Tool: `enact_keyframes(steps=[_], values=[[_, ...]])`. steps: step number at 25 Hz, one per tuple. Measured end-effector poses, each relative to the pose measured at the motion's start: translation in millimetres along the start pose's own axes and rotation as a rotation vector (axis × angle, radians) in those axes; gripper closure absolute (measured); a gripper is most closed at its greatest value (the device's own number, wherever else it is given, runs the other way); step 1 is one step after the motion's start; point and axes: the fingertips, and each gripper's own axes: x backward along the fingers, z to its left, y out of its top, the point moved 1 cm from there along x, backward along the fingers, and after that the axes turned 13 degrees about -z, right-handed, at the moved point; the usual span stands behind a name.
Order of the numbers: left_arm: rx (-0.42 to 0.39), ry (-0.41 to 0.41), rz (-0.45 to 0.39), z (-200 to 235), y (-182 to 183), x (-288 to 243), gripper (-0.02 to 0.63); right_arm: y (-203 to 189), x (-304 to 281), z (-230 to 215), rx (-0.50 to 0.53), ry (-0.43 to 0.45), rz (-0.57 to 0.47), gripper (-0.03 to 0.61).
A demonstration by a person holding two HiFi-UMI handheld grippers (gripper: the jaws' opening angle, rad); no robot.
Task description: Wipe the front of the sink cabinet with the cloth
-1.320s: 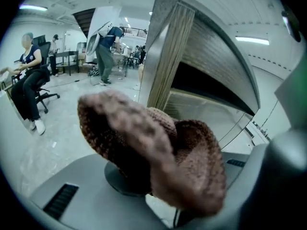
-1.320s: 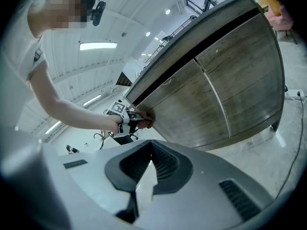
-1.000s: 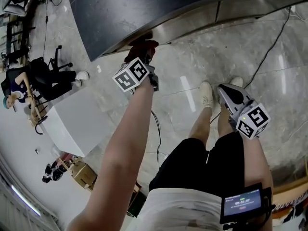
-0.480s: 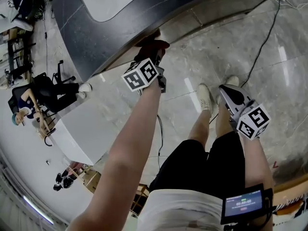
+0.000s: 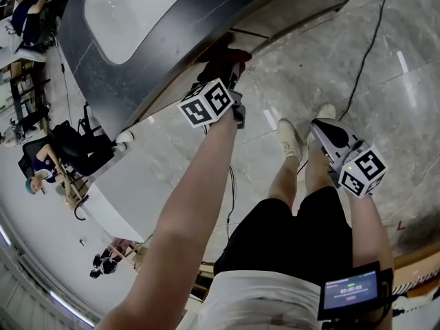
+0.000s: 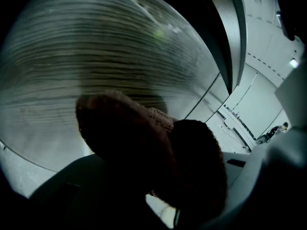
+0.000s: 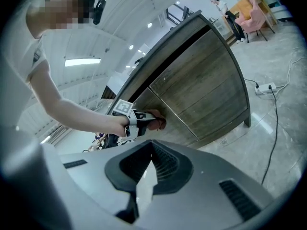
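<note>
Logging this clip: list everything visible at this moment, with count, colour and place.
sink cabinet: one, wood-grain front, dark top, ahead of the person
basin: one, white, set in the cabinet top
cloth: one, dark red, against the cabinet front
cables: several, mostly black, on the floor
power strip: one, white, on the floor beside the cabinet
seated person: one, far left
shoes: two, white, on the floor
wrist screen: one, black, right forearm
left tool: shut on the cloth
right tool: shut, empty, down by the legs
</note>
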Motion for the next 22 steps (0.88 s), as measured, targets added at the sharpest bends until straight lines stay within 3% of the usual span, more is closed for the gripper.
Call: enact_keyframes(steps=[3,9,15,22], values=[[-0.001,-0.032,-0.003,-19.3,2.1,-14.5,0.491,5.2,4.1,-4.9,0.006,0.011,0.019,0.566],[-0.084,-0.097,0.003,-47.5,-9.5,-40.7,0.491,5.7,-1.3,-5.3,0.002,0.041,0.038,0.566],[0.034,-0.099,0.011,-53.7,-26.4,-61.9,0.491,-7.8,-0.7,-1.7,0.016,0.101,0.122,0.566],[0.093,-0.057,-0.008,-23.4,-29.1,-50.8,0.491,-27.0,-6.2,13.3,0.019,0.140,0.197,0.566]])
